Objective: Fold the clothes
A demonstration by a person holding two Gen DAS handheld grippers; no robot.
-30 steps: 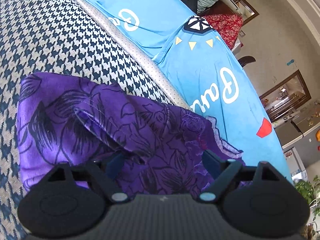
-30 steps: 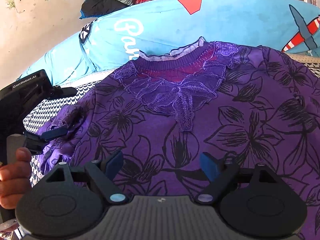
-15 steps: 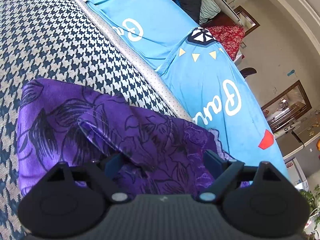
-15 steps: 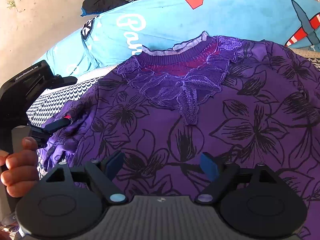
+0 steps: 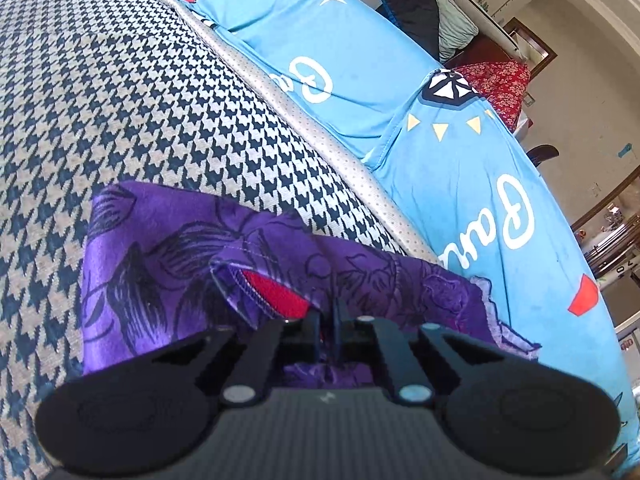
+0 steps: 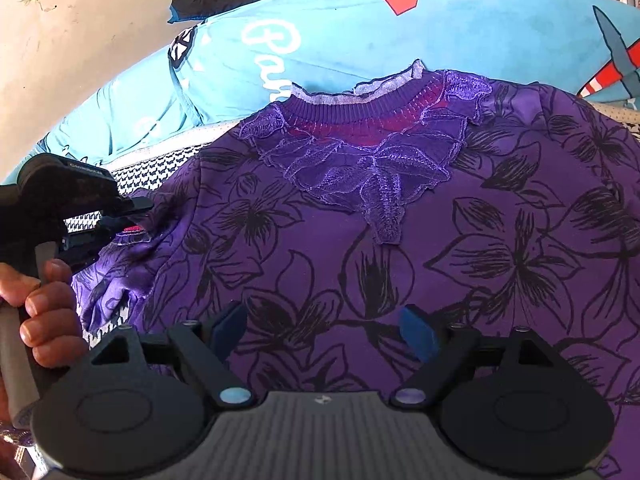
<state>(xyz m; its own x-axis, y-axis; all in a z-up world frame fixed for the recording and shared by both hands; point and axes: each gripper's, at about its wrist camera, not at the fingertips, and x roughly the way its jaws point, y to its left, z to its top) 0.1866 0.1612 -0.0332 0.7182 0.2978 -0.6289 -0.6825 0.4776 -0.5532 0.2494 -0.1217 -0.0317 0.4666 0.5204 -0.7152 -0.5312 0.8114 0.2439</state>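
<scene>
Left wrist view: left gripper [image 5: 328,320] jaws have just closed, pinching the sleeve cuff [image 5: 256,276] of the purple top [image 5: 160,248]; red lining shows.
Right wrist view: whole front of the top with its lace collar [image 6: 372,152], lying on the checked sofa [image 6: 156,168].
Right gripper [image 6: 324,330]: spread wide above the cloth, pinching nothing.
Hand [image 6: 44,308]: seen only here, holding the left gripper's handle.
Behind: blue cushions [image 5: 352,52].

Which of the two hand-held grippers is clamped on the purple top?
The left hand-held gripper: its jaws have just closed on the purple top's sleeve cuff. The right hand-held gripper hangs open above the front.
</scene>
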